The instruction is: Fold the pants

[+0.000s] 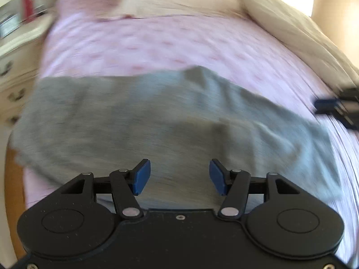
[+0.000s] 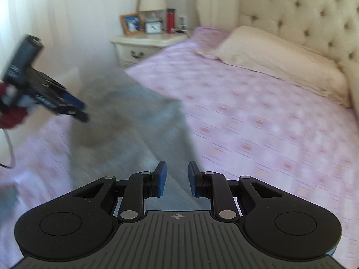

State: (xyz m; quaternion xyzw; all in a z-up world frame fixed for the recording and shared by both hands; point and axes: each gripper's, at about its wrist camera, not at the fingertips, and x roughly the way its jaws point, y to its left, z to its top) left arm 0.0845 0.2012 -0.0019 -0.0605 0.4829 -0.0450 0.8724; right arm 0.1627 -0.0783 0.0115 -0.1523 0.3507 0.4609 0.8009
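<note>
Pink bedsheet (image 2: 258, 112) carries the grey pants (image 1: 134, 116), flat in a long strip ahead of my fingers; left gripper (image 1: 179, 177) and right gripper (image 2: 175, 178) both released, further folds apparently remain

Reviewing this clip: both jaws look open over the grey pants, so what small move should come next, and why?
Probably lower the left gripper to pinch the near edge of the grey pants. Both sets of jaws are open and empty, and the pants lie spread on the pink sheet. The right gripper is also hovering above them.
</note>
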